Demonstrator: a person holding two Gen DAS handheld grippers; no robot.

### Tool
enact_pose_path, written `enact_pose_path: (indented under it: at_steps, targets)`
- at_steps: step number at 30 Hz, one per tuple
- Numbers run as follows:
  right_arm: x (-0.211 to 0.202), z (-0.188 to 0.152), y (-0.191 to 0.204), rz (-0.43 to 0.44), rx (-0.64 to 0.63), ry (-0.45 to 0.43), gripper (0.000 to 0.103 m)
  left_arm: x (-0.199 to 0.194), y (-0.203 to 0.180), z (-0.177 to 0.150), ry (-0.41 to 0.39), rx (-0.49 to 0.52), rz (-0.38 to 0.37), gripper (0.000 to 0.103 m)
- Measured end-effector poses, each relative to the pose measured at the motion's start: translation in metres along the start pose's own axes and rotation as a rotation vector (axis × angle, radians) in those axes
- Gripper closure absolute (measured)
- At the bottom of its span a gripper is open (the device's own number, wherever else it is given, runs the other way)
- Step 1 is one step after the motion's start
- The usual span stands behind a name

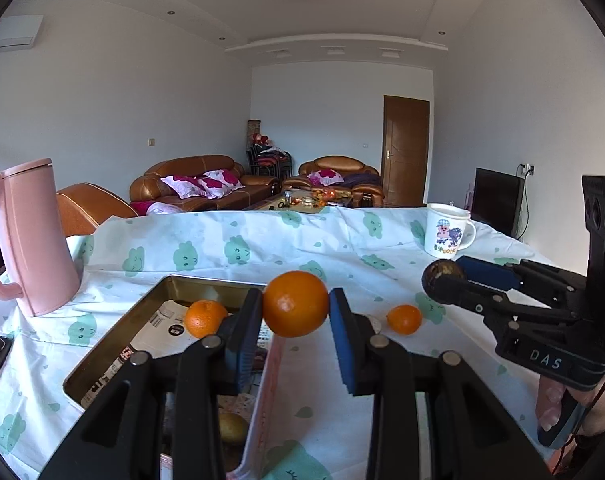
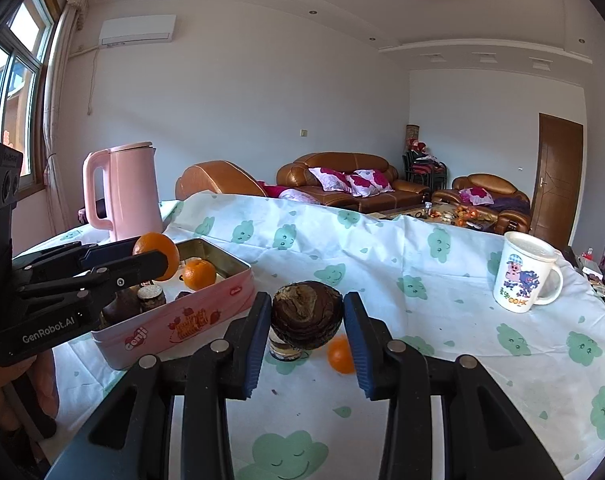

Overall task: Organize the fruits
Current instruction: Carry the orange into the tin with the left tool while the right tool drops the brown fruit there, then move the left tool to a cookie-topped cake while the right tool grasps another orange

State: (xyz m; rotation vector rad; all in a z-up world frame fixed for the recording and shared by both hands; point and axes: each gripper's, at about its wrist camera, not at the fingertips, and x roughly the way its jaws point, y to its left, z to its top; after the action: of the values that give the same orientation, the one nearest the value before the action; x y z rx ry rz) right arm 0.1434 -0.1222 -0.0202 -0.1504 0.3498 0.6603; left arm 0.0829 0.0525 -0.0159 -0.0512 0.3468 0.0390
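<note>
**Two fruits gripped, both aloft**

Left gripper (image 1: 295, 304) is clamping a large orange (image 1: 295, 304), hanging over the pink tin (image 2: 206, 312)'s right wall. Right gripper (image 2: 307, 317) is pinching a dark brown fruit (image 2: 305, 316), sitting farther right of the tin, above the tablecloth (image 2: 442, 360).

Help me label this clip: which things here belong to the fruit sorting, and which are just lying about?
Part of the job:
- large orange, clamped in the left gripper
- dark brown fruit, clamped in the right gripper
- pink tin holding an orange
- small orange on the cloth

Just lying about:
- pink kettle
- cartoon mug
</note>
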Motion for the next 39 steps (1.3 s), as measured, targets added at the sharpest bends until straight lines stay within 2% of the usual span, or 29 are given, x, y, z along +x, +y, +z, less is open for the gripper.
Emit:
enact_pose_path:
  at_steps: [14,23,29,34,36,38,39]
  targets:
    - [0.050,0.028,0.060,0.130,-0.050,0.060,0.064,-0.008,0.086,0.010,0.027,-0.103,0.088,0.068]
    - [0.089,0.030,0.094,0.191,-0.080,0.146,0.064,0.019,0.120,0.011,0.125,-0.137,0.095,0.068]
    - [0.117,0.029,0.116,0.200,-0.118,0.212,0.064,0.042,0.130,0.011,0.208,-0.154,0.072,0.068]
    - [0.132,0.026,0.127,0.207,-0.122,0.246,0.063,0.050,0.136,0.005,0.238,-0.172,0.088,0.066]
    - [0.133,0.024,0.129,0.223,-0.118,0.260,0.062,0.049,0.138,0.004,0.230,-0.182,0.078,0.061]
    - [0.124,0.023,0.126,0.217,-0.121,0.243,0.057,0.043,0.137,0.004,0.215,-0.185,0.086,0.042]
    - [0.118,0.023,0.122,0.217,-0.117,0.235,0.056,0.039,0.136,0.004,0.201,-0.181,0.098,0.037]
